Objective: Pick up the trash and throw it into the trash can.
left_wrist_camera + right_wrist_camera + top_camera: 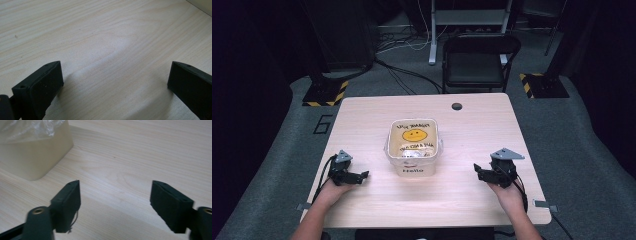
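A cream square bin [413, 146] stands mid-table, lined with a clear plastic bag; a yellow smiley face shows inside and "Hello" is printed on its near wall. My left gripper [363, 175] rests on the table to the bin's left, pointing right toward it, open and holding nothing. My right gripper [477, 170] rests to the bin's right, pointing left, open and holding nothing as well. In the right gripper view the bin [32, 152] with its crinkled bag sits at the upper left, beyond the open gripper [115, 195]. The left gripper [116, 80] hangs over bare wood.
The light wooden table [422, 200] has a dark cable hole [456, 106] near its far edge. A black folding chair [477, 62] stands behind the table. Cables trail from both grippers off the near edge.
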A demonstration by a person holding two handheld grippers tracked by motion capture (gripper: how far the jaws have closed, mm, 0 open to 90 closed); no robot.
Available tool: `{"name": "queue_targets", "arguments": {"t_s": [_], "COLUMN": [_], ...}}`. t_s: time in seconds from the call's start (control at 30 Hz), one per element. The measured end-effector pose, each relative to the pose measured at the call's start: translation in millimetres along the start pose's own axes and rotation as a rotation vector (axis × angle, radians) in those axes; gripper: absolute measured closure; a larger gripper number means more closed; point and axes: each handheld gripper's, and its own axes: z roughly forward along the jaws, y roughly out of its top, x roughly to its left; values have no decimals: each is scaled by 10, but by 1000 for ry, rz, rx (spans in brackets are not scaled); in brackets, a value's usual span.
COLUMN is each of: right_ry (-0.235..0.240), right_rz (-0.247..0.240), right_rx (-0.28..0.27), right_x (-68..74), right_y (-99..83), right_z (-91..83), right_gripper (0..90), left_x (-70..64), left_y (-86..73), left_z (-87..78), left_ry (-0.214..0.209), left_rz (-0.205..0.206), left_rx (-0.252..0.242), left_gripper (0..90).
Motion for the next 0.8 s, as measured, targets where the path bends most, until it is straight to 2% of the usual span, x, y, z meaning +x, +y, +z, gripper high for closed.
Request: {"name": "queue_targets", "arguments": {"t_s": [0.1,0.17,0.27,0.33,0.37,0.5,0.57,0.67,0.73,0.8], "right_ry": [14,-9,-53,-52,-48,-70,-75,-80,-107,-120], "right_rz": [28,47,115,143,140,34,-1,-28,-62,-67], "right_rx": [16,33,62,54,50,100,114,123,136,144], "right_x": [-58,-79,-102,-112,-114,-79,-64,-76,-91,-112], "right_y": [-67,-117,-171,-194,-202,-254,-271,-301,-335,-362], "right_z": [69,125,205,237,250,326,342,345,343,340], "right_gripper": [142,141,105,60,50,49,49,57,62,64], "left_x": [0,0,0,0,-1,-1,-1,-1,-1,-2], "left_y": [0,0,0,0,0,0,0,0,1,2], "left_z": [0,0,0,0,0,0,0,0,0,0], "left_ry": [0,1,1,1,1,1,1,1,1,1], "left_rz": [0,0,0,0,0,-1,0,-1,0,1], "left_rx": [0,0,0,0,0,0,0,0,0,3], "left_gripper": [0,0,0,0,0,0,0,0,0,0]}}
